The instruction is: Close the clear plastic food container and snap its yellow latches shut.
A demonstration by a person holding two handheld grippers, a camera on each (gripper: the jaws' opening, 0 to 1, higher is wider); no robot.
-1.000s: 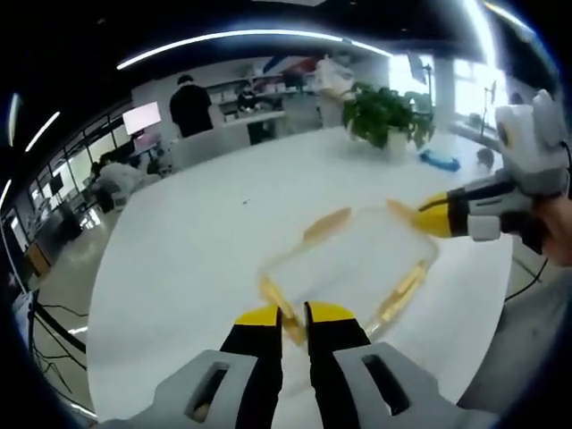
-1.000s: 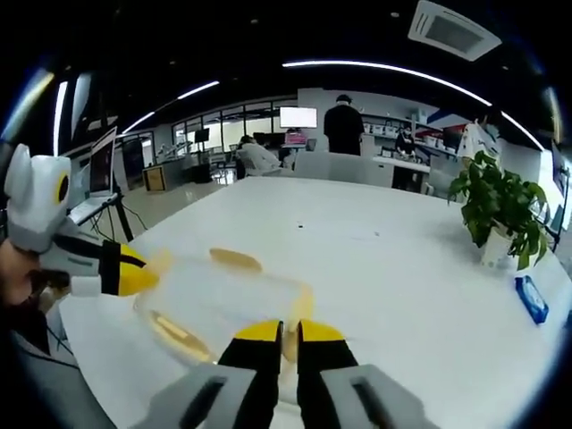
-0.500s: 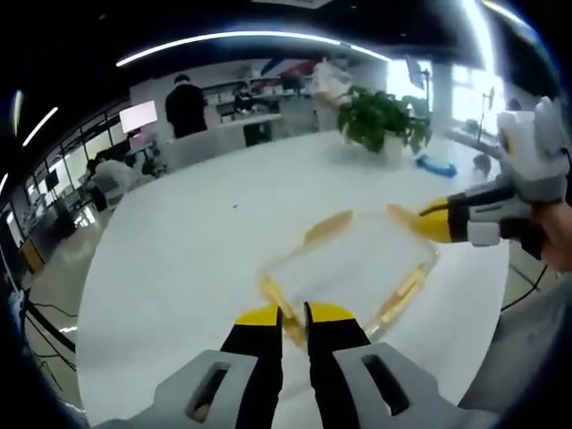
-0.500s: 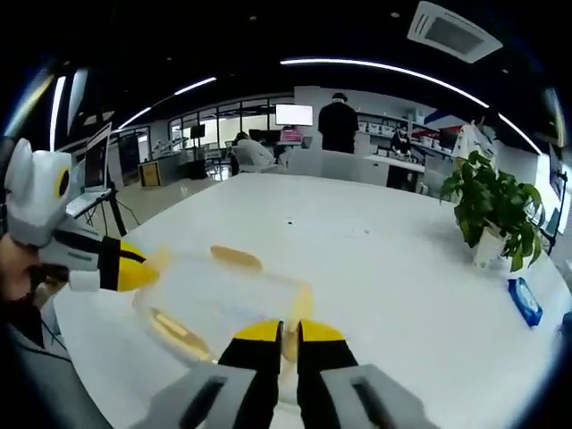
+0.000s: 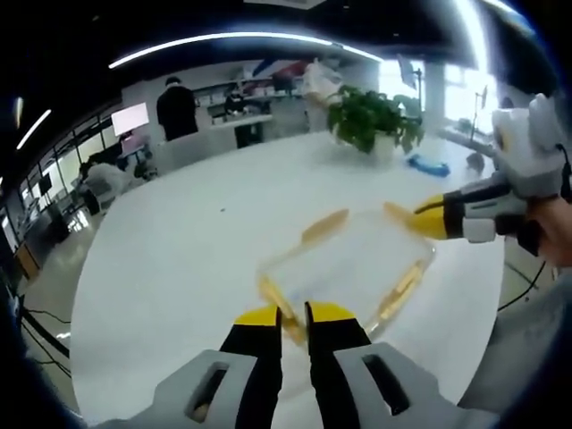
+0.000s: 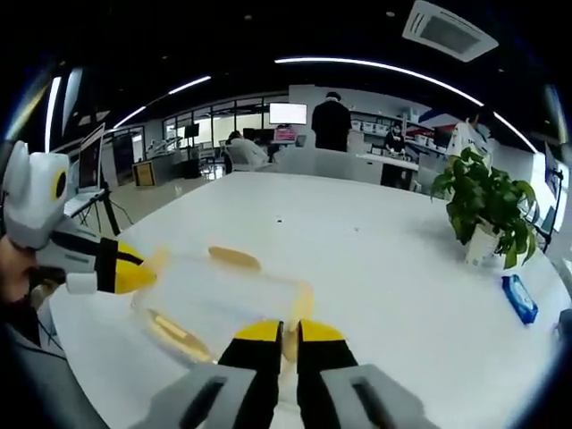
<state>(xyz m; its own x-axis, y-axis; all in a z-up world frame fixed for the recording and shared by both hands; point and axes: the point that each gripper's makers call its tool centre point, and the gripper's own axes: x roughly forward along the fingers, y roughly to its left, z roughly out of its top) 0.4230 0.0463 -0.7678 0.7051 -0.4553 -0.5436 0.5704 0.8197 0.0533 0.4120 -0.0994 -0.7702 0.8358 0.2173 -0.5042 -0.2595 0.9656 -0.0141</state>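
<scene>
The clear plastic food container (image 5: 344, 264) with its lid on lies over the white table (image 5: 170, 259), held at two opposite ends. My left gripper (image 5: 293, 315) is shut on the yellow latch (image 5: 288, 323) at the near end. My right gripper (image 5: 422, 215) comes in from the right, shut on the far-end latch. In the right gripper view the container (image 6: 219, 299) sits between my right gripper (image 6: 289, 332), shut on a yellow latch (image 6: 300, 306), and my left gripper (image 6: 143, 275) at the left. Two side latches (image 6: 234, 257) stick outward.
A potted plant (image 6: 487, 201) and a blue object (image 6: 518, 298) stand toward the table's far right side. A person in black (image 6: 332, 121) stands at desks beyond the table, with others seated nearby. The table's edge (image 5: 89, 295) curves at the left.
The room has shifted a little in both views, so the cameras moved. The container and both grippers keep their places relative to each other.
</scene>
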